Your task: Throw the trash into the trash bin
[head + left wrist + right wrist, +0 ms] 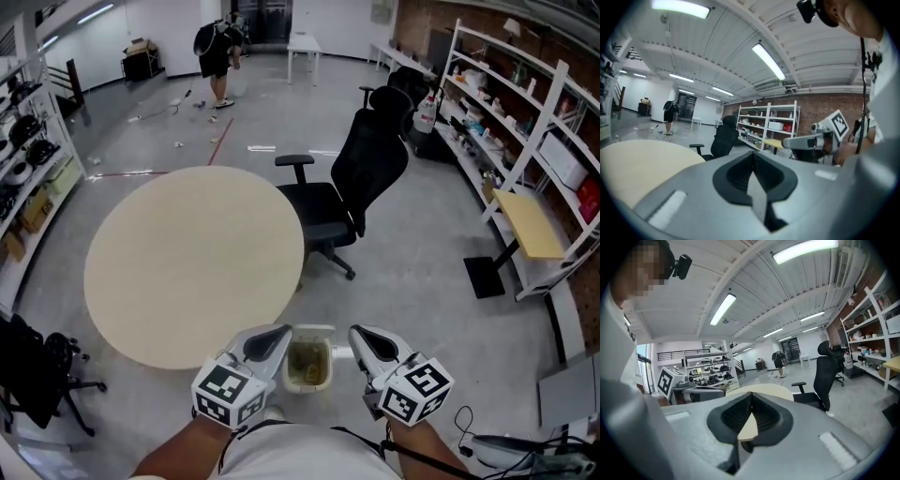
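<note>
Trash (pixel 307 367), apparently a yellowish wad, lies inside the trash bin (pixel 312 329) on the floor between the left gripper (pixel 270 339) and the right gripper (pixel 367 339); both pairs of jaws are pressed together, empty; best hold them clear of the rim.

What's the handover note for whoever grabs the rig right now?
Left tongs: shut, empty, just left of the trash bin in the head view.
Right tongs: shut, empty, just right of the bin.
Bin: on the floor between the two, beside the round table; something yellowish lies inside.
Done: nothing is in hand and no trash shows on the table, so a drop looks made.
Left: small scraps lie on the far floor near a person; I cannot tell whether they belong to the job.
</note>
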